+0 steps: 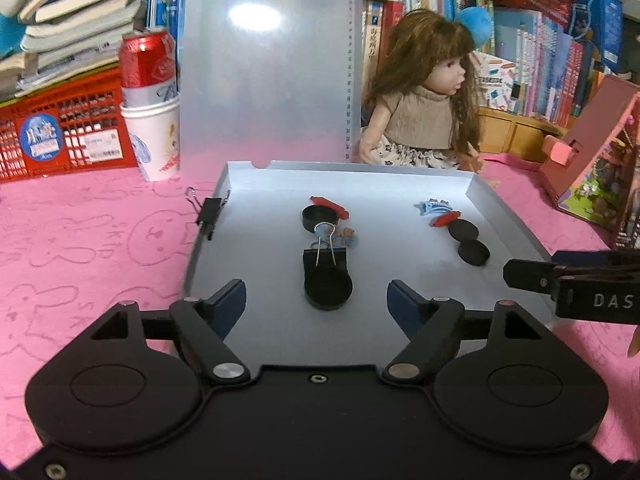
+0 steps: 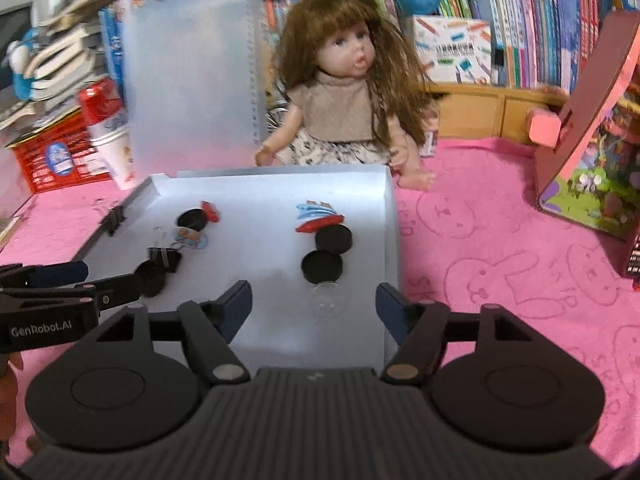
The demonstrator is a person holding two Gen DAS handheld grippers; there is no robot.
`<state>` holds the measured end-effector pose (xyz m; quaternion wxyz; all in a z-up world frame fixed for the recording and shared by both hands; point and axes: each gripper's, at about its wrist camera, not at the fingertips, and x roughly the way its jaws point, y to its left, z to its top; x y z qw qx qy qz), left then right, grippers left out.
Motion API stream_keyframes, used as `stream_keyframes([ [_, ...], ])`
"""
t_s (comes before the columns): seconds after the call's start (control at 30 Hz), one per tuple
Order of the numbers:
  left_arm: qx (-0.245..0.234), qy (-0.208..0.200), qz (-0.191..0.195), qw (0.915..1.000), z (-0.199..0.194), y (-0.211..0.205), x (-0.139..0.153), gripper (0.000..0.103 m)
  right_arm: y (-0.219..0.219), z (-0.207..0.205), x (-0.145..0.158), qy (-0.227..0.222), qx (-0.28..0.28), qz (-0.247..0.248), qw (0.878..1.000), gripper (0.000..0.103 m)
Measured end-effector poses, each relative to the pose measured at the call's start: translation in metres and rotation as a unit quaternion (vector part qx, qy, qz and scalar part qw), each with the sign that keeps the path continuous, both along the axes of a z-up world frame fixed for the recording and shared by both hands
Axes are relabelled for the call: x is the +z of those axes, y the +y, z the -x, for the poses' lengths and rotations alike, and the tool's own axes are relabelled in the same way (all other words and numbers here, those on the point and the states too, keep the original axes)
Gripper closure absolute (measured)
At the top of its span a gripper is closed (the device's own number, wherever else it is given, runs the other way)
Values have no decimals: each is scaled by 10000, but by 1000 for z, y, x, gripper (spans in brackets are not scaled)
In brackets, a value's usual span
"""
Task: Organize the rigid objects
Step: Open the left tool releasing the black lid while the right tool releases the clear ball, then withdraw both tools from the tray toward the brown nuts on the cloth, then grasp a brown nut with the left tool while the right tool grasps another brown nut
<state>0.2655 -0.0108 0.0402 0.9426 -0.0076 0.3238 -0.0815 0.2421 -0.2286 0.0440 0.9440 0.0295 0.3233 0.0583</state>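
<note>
Tray (image 1: 516, 216) rim low (both claws empty).

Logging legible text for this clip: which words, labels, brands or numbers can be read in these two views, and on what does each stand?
"DAS": white letters on the right gripper, cut off by the edge of the left wrist view.
"GenRobot.AI": white letters on the left gripper, in the right wrist view.
"SKIP": embossed beside the rabbits on the pink cloth, the last letter uncertain.
Too small or blurred: red can, paper cup, red crate labels, book spines.
</note>
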Motion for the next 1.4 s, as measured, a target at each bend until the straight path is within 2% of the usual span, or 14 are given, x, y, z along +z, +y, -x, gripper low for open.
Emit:
stream_keyframes([
  [0.23,-70,-105,130,9998,42,14,8,21,8,47,12,-395,561,160,9975,16],
  [0.37,-143,-229,57,9996,69,18,10,20,15,77,14,-580,885,291,9940,14],
  [0.63,-148,-351,106,9992,119,30,7,19,21,122,7,-719,1393,176,9875,14],
  [0.9,-11,-485,54,9988,164,45,-4,19,22,157,-4,-621,1894,167,9798,12],
  [1.2,-119,-517,-68,9986,183,50,-17,19,30,187,-28,-302,2577,185,9656,12],
  [1.27,-88,-453,-92,9989,180,50,-20,25,33,192,-31,-269,2687,270,9625,13],
  [1.33,-77,-399,-36,9992,178,52,-23,30,35,196,-33,-226,2797,324,9593,17],
  [1.4,-130,-313,-11,9994,174,52,-25,40,37,199,-35,-163,2877,328,9570,24],
])
